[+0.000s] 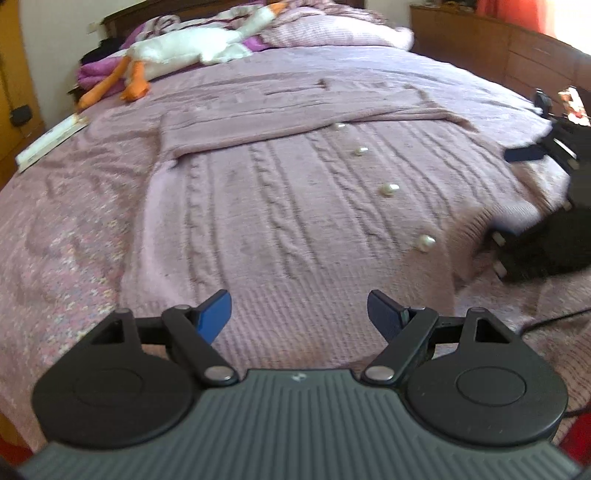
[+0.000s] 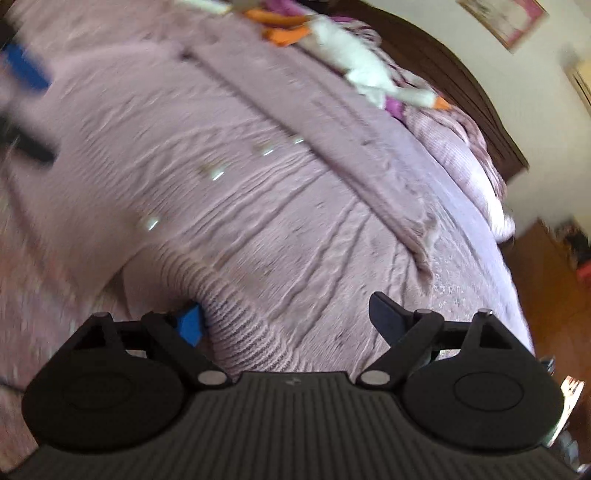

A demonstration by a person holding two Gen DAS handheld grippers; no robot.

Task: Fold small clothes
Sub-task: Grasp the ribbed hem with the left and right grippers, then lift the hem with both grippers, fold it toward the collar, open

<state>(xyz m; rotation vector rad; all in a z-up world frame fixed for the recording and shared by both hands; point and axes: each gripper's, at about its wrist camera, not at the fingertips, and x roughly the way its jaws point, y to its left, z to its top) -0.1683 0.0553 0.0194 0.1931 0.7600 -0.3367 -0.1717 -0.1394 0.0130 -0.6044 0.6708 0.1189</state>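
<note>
A pink cardigan [image 1: 288,206] with pearl buttons [image 1: 388,189] lay flat on the bed [image 1: 55,236], one sleeve [image 1: 258,125] folded across its top. The left gripper [image 1: 299,314] hovered over the cardigan's hem with its jaws wide apart and nothing in them. The right gripper [image 2: 288,317] stood wide at the cardigan's ribbed corner, one blue finger [image 2: 190,325] partly hidden behind the hem, pads not pressing on it; a toy goose [image 1: 184,48] lay near the pillows [image 1: 332,29].

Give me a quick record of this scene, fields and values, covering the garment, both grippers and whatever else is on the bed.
garment: pink knit cardigan, flat, sleeve folded across
buttons: pearl buttons in a row
left gripper: open, above hem, holding nothing
right gripper: open, at hem corner; grip not visible
surface: pink bedspread
other: plush goose near pillows
</note>
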